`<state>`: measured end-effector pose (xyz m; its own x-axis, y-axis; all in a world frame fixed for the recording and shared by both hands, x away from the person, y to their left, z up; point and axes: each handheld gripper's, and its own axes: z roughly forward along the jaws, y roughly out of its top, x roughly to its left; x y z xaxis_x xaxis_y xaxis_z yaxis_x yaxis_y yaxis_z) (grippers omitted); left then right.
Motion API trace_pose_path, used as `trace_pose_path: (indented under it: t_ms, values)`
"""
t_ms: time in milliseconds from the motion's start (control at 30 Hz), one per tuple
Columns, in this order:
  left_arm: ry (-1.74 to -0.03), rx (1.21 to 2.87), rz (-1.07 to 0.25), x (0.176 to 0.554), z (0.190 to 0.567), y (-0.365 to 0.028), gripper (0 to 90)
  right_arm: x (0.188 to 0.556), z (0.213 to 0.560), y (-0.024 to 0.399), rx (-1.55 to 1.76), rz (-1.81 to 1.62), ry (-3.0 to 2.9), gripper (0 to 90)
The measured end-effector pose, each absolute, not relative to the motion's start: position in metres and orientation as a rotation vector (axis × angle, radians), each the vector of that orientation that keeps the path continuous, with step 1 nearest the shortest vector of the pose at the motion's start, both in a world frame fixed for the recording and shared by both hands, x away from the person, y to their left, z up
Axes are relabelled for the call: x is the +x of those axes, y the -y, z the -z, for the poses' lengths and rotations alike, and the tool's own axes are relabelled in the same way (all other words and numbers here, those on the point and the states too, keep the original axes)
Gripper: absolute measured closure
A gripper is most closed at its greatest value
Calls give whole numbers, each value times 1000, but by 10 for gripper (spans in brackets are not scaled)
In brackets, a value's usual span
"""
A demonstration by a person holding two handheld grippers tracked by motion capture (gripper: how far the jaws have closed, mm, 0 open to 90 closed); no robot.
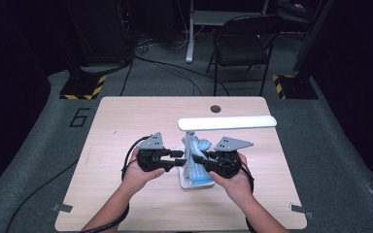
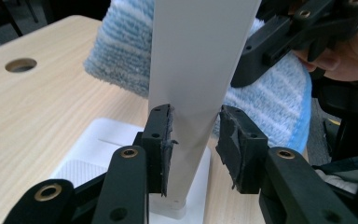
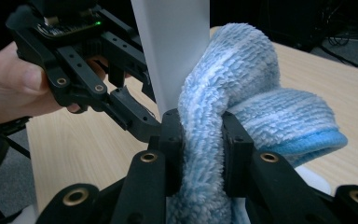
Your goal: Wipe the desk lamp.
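Two hand-held grippers are in my hands, meeting at a white lamp in the middle of the bench. My left hand-held gripper comes at the lamp's post from the left in the high view, jaws on either side of it: the left pad lies against the post, while a thin gap shows at the right pad, so the jaws are nearly closed but I cannot tell that they press it. My right hand-held gripper is clamped tight on a blue cloth, a thick fold of it squeezed between the pads, just to the right of the post and against it.

No container sits on the bench. The lamp stands on its flat white base, which rests on the bench just beside my hands. Its post runs upright, long axis vertical. In the high view its head is a long flat bar lying level above my hand-held grippers, long axis running left to right, reaching out to the right from the top of the post. The cloth bunches behind and beside the post, low down near the base, one rolled end sticking out to the right in the right gripper view.
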<state>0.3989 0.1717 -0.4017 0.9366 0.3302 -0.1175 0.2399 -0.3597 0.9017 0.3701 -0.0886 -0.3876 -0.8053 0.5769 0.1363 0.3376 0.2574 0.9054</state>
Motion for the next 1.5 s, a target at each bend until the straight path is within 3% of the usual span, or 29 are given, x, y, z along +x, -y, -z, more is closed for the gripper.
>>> trace_pose_path:
  t_ms: [267, 700, 933, 1500]
  values:
    - [-378, 1963, -138, 398, 379, -172, 636, 363, 359, 91, 799, -1607, -2251, 738]
    - [-391, 1948, -118, 398, 383, -173, 635, 356, 326, 94, 726, -1674, -2156, 739]
    - [-395, 1949, -123, 398, 384, -175, 633, 358, 342, 87, 710, -1612, -2203, 746]
    - [-405, 1962, -135, 397, 384, -176, 642, 353, 425, 72, 807, -1501, -2301, 747]
